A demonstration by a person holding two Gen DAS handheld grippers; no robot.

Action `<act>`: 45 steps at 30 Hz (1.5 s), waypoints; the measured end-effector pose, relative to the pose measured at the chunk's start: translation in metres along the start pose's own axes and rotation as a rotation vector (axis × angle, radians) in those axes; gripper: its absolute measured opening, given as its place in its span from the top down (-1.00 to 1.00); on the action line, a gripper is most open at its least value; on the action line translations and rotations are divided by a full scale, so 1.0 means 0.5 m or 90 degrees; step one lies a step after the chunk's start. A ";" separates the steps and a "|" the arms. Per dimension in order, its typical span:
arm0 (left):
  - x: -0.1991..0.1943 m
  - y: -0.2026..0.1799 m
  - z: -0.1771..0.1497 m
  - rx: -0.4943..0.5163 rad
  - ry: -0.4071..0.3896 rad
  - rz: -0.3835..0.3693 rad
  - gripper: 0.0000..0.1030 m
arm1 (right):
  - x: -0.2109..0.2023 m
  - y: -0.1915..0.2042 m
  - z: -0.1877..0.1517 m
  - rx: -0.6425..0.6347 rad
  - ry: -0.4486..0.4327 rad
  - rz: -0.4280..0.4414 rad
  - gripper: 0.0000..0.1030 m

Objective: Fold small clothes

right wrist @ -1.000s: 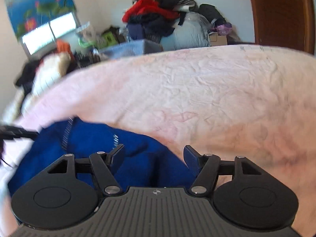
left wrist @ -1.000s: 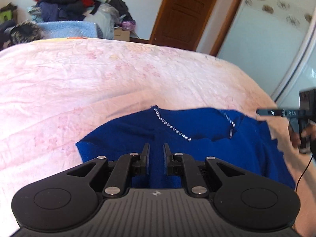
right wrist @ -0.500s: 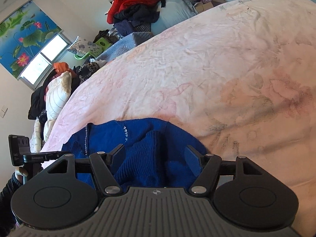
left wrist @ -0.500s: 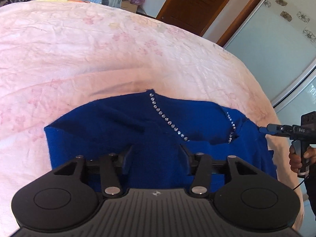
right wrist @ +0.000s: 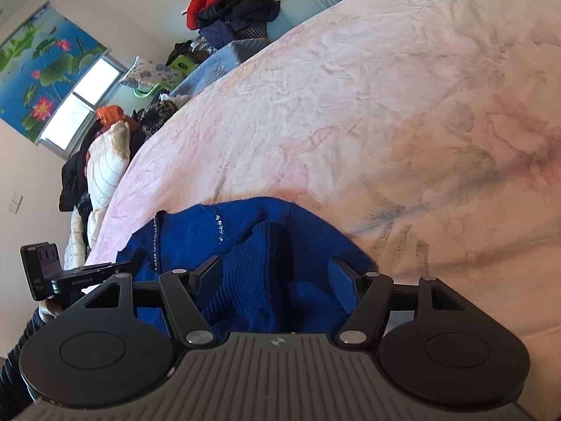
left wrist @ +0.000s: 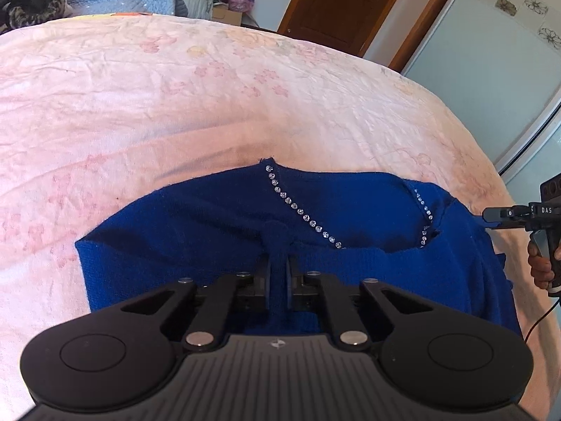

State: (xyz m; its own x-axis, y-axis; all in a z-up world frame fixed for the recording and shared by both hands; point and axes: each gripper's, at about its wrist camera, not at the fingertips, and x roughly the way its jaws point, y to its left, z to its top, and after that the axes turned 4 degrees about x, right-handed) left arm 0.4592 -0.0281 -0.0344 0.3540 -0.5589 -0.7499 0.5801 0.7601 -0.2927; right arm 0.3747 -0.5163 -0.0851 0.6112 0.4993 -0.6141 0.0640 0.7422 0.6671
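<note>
The left gripper (left wrist: 278,273) has just closed its jaws, pinching a raised fold of the royal-blue knitted sweater with rhinestone neckline (left wrist: 350,210). The right gripper (right wrist: 277,273) stands spread over the sweater's bunched knit, pads not pressing it. The sweater lies at six o'clock on the crumpled pale-pink floral bedsheet (left wrist: 210,98); a heap of clothes (right wrist: 231,0) sits at eleven o'clock.

A wide bed (left wrist: 245,98) covered by a wrinkled pale pink sheet with faded flower prints fills both views. A bright blue knitted sweater (left wrist: 350,207) with a rhinestone-trimmed neckline lies rumpled on its near edge.
</note>
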 end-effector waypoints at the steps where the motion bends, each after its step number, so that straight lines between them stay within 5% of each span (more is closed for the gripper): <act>1: 0.000 -0.003 0.000 0.007 0.000 0.003 0.85 | 0.001 0.006 0.001 -0.007 -0.003 0.001 -0.35; 6: -0.005 0.000 -0.001 0.007 -0.008 0.009 0.85 | 0.037 0.018 0.008 -0.021 0.029 -0.001 -0.24; 8: -0.007 0.001 -0.001 0.006 -0.015 0.012 0.91 | 0.048 0.023 0.014 -0.024 0.031 0.002 0.20; 9: -0.008 0.000 -0.002 0.007 -0.019 0.017 0.91 | 0.054 0.026 0.016 -0.029 0.035 -0.002 0.68; 10: -0.010 -0.003 -0.002 0.012 -0.024 0.022 0.92 | 0.059 0.029 0.017 -0.038 0.036 -0.013 0.84; 16: -0.021 -0.009 0.002 0.025 -0.035 0.028 0.92 | 0.033 0.046 0.009 -0.058 -0.027 0.012 0.85; 22: -0.077 0.003 0.027 0.016 -0.098 0.018 0.92 | -0.018 0.049 0.037 -0.038 -0.100 0.048 0.85; 29: -0.032 0.052 0.029 -0.038 -0.077 0.074 0.92 | 0.046 -0.018 0.029 0.005 -0.071 -0.025 0.85; 39: -0.051 0.048 0.053 -0.043 -0.116 0.068 0.92 | 0.004 0.001 0.047 0.011 -0.131 0.029 0.85; 45: -0.027 0.083 0.056 -0.071 -0.108 0.098 0.92 | 0.061 -0.028 0.025 0.031 -0.085 -0.006 0.85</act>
State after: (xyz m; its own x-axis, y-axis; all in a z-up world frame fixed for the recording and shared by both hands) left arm 0.4987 0.0018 -0.0197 0.5556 -0.4735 -0.6834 0.4282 0.8675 -0.2530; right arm 0.4024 -0.5171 -0.1077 0.7103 0.4261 -0.5603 0.1060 0.7221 0.6836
